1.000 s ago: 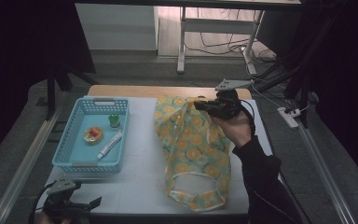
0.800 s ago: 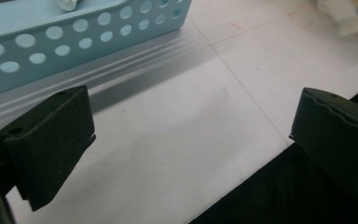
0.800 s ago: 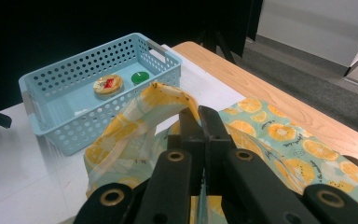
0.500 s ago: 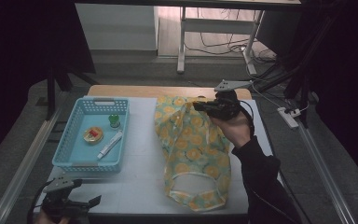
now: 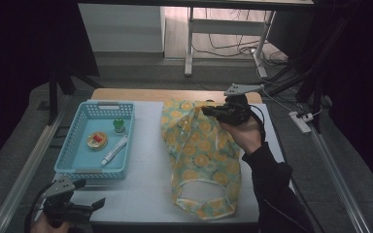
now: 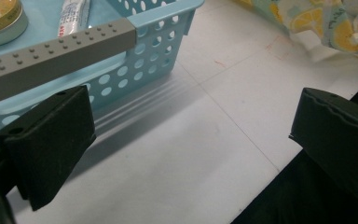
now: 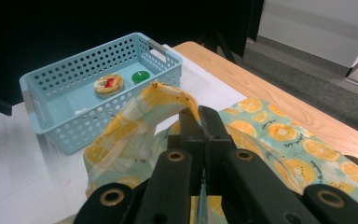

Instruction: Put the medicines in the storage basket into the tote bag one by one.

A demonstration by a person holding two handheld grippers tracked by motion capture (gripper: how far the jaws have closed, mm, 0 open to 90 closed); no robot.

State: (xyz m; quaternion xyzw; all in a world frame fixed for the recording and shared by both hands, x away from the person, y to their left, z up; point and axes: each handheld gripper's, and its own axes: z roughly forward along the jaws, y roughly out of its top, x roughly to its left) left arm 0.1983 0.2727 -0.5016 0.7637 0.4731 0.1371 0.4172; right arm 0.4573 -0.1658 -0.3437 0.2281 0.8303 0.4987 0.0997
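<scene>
From the high view I count one fabric bag [image 5: 201, 160], one blue basket [image 5: 96, 141] and two tools. The bag, printed with orange slices, lies limp along the middle of the white desk [image 5: 145, 184], its open mouth toward the near edge. The basket, perforated plastic, sits toward the left edge and holds three things: a round tin [image 5: 97, 140], a green cap [image 5: 119, 125] and a white tube [image 5: 114, 149]. My right tool [image 5: 209, 111] is at the bag's far end, by the desk's far edge; my left tool [image 5: 94, 206] hovers at the near left corner. In the left gripper view, my left tool's [image 6: 191, 140] jaws stand spread wide over bare desk, touching nothing, with the basket's wall just beyond. In the right gripper view, my right tool's [image 7: 199, 122] jaws are pressed together, pinching a raised fold of the bag's soft cloth.
</scene>
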